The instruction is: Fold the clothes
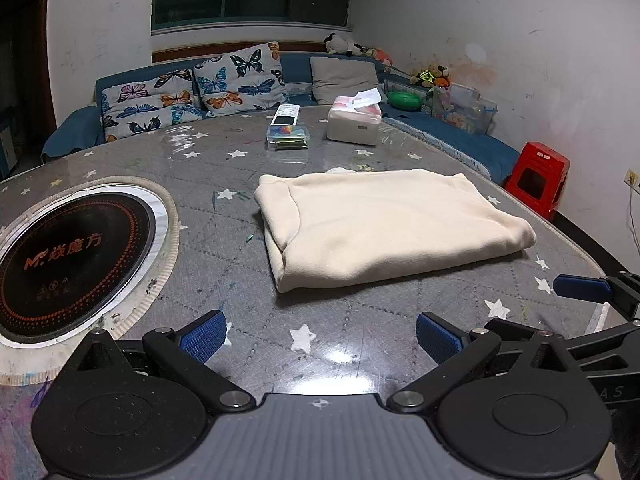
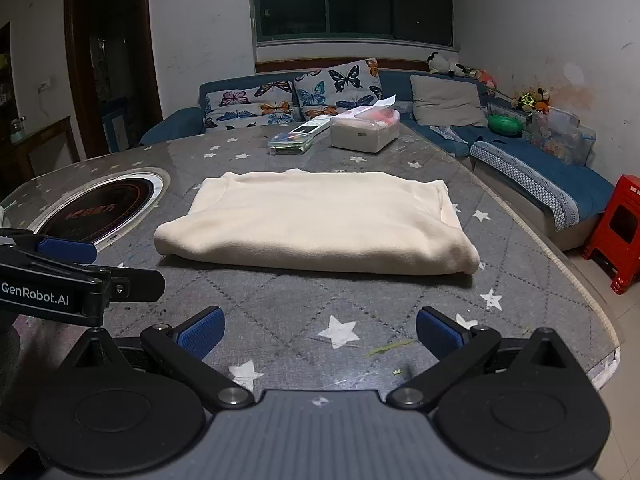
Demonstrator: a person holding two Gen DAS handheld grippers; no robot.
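A cream garment (image 1: 384, 220) lies folded into a thick rectangle on the grey star-patterned table (image 1: 328, 320); it also shows in the right wrist view (image 2: 320, 220). My left gripper (image 1: 320, 336) is open and empty, near the table's front edge, short of the garment. My right gripper (image 2: 320, 332) is open and empty, also in front of the garment. One blue finger of the right gripper shows at the right edge of the left wrist view (image 1: 580, 286). The left gripper shows at the left edge of the right wrist view (image 2: 66, 250).
A round black induction cooktop (image 1: 72, 256) is set in the table at the left. A tissue box (image 1: 354, 120), a plastic case (image 1: 287, 136) and a remote (image 1: 286, 114) stand at the far side. A blue sofa (image 2: 520, 160) and a red stool (image 2: 616, 232) lie beyond.
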